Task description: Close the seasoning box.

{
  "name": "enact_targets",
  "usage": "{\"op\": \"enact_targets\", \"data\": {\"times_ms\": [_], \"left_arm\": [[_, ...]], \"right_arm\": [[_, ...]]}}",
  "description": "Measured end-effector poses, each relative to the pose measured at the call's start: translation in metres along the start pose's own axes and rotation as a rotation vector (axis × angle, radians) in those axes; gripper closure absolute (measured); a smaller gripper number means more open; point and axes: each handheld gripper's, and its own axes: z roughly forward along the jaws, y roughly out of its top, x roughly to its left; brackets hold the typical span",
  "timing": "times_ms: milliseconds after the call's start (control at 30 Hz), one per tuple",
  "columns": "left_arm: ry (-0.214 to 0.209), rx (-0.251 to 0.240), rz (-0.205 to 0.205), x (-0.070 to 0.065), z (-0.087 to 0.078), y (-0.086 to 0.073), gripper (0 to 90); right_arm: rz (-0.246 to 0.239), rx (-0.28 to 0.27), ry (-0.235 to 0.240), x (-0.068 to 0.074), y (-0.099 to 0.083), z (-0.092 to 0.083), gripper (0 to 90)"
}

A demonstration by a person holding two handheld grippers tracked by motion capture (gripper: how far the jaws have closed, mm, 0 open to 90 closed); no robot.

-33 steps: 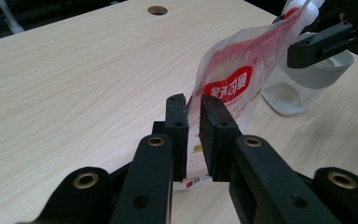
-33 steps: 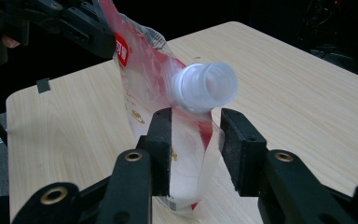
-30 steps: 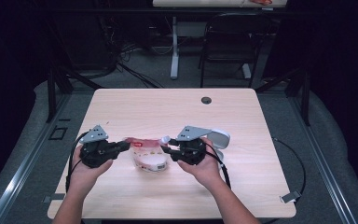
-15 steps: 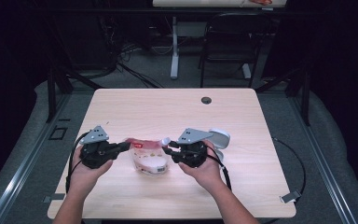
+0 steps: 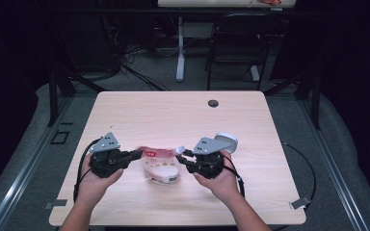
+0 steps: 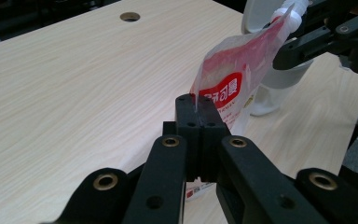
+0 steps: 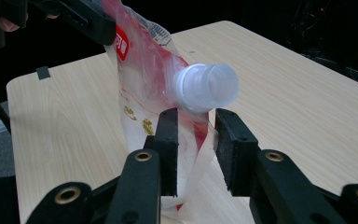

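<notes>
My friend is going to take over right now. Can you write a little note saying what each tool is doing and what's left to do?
Left tool: shut on the top edge of the pouch, holding it upright on the table.
Right tool: jaws apart around the pouch's corner just below the cap; they have just been closing, not gripping.
White bowl: behind the right tool.
Done: pouch lifted and steadied.
Left: probably grip the cap, open it, perhaps pour into the bowl.

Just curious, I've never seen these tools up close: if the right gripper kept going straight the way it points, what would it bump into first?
Probably the spouted pouch: its side edge already hangs between the right gripper's open jaws, with the white cap just above. Beyond it is the left gripper, shut on the pouch's far edge.
</notes>
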Motion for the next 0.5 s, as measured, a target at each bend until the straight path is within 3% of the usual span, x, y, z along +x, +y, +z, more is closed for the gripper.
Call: {"op": "enact_targets", "data": {"times_ms": [500], "left_arm": [[-0.033, -0.004, 0.021, -0.018, 0.012, 0.004, 90.0]], "right_arm": [[-0.005, 0.004, -0.034, -0.001, -0.013, -0.025, 70.7]]}}
